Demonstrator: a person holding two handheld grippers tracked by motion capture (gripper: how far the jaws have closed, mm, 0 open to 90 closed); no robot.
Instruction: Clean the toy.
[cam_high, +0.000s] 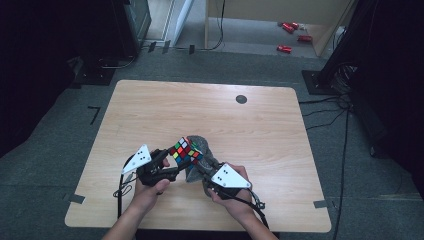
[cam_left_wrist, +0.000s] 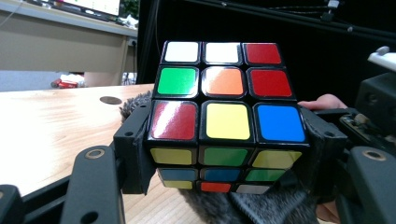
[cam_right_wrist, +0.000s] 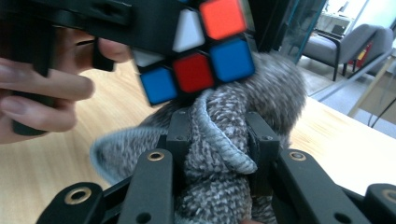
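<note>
The left gripper (cam_high: 172, 162) is black, with a light grey three-cornered plate on top. The plate has small dark dots on it, maybe screws, but they are too small to tell. A thin black cable hangs from it in loops. The right gripper (cam_high: 200, 167) looks the same: black body, grey plate with dark dots, black cable. Up close, each gripper has two flat black arms with round brass-coloured rings set in them, and thick black blocks at the tips with small screw holes. The person's forearms are bare, with no sleeves or gloves to see.
</note>
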